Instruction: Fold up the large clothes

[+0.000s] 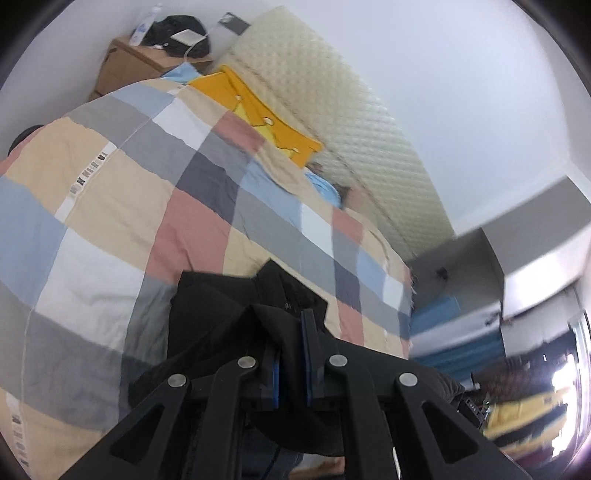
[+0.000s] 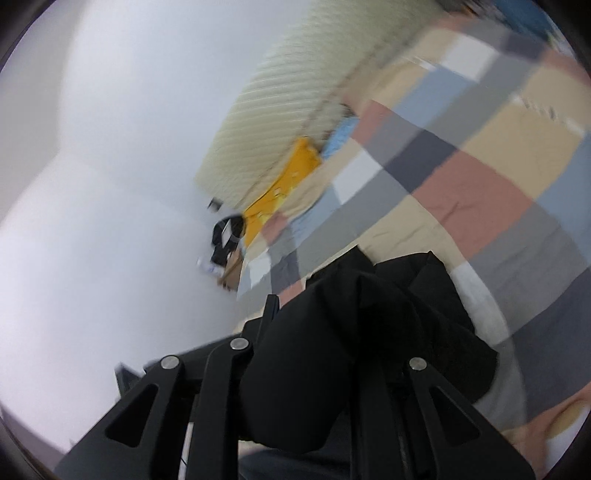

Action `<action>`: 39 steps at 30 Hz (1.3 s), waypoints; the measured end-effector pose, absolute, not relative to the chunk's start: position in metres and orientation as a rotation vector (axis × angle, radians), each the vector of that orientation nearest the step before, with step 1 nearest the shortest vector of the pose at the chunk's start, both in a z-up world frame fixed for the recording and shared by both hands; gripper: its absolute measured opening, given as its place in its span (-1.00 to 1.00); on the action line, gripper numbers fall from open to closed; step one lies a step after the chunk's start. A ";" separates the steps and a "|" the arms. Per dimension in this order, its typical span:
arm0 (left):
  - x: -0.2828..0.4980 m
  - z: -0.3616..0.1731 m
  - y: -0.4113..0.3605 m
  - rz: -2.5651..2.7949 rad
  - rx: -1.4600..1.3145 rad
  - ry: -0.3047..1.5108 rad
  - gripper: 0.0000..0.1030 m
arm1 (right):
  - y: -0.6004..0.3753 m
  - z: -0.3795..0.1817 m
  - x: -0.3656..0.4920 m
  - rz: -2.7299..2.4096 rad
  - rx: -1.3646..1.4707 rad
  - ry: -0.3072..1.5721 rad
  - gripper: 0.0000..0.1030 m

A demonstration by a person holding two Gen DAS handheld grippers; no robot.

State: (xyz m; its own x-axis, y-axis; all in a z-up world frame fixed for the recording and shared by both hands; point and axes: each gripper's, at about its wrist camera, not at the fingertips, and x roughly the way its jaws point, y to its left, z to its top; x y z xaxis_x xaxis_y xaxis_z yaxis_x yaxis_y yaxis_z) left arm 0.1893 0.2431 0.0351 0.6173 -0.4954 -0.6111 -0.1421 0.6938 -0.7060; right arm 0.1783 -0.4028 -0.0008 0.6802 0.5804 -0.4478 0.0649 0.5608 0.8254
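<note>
A black garment (image 1: 221, 314) hangs over the near part of a bed with a checked quilt (image 1: 110, 203). My left gripper (image 1: 293, 332) is shut on a fold of the black cloth, which runs between its blue pads (image 1: 307, 354). In the right wrist view the same black garment (image 2: 369, 332) is bunched thickly over my right gripper (image 2: 332, 325) and hides one finger and both tips. Only the left finger (image 2: 271, 306) sticks out beside the cloth. The cloth fills the space between the fingers, so the right gripper holds it. The right view is blurred and tilted.
A yellow cloth (image 1: 258, 107) and a light blue one (image 1: 325, 188) lie at the far side of the bed against a cream quilted headboard (image 1: 351, 122). A wooden nightstand (image 1: 136, 62) with a black bag (image 1: 177, 33) stands at the far corner. Shelves and clutter (image 1: 517, 387) are at the right.
</note>
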 end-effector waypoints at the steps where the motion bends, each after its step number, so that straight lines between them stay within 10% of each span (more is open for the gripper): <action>1: 0.201 0.032 0.242 -0.218 -0.814 0.906 -0.83 | -0.406 -0.011 0.194 0.299 0.985 0.796 -0.67; 39: 0.492 -0.207 0.188 0.120 -0.766 1.379 -0.79 | -0.396 -0.234 0.444 -0.159 1.012 1.181 -0.66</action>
